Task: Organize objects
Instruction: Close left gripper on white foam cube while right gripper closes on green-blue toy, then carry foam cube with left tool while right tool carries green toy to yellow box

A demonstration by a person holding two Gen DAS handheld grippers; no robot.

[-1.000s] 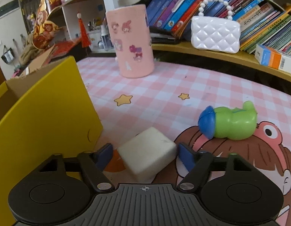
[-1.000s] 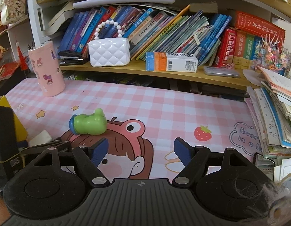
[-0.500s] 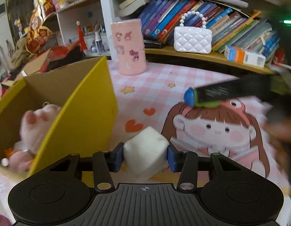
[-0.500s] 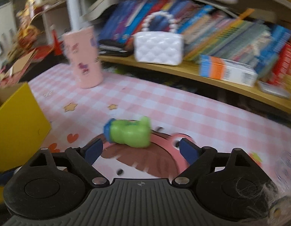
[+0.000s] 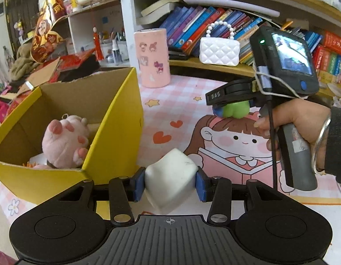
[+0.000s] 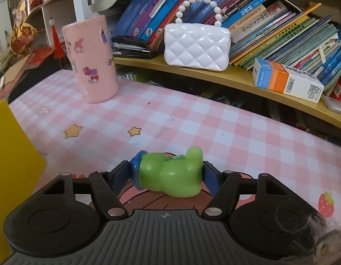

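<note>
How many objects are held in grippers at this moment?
2. The white block is clamped in the left gripper beside the yellow box; the green toy sits between the right gripper fingers on the table.

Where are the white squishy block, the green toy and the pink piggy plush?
white block [image 5: 170, 174]: left wrist view, on its front face.
green toy [image 6: 172, 175]: right wrist view, on its body.
pink plush [image 5: 64, 141]: left wrist view, on its belly.

I was working at a kid's desk in a home: pink checked cartoon mat [image 6: 192, 119], shelf [image 6: 214, 77] crammed with children's books [image 6: 269, 28], a white toy purse [image 6: 196, 46], a pink sticker cup [image 6: 93, 59], a plush [image 5: 64, 141] in a yellow box [image 5: 117, 132].
</note>
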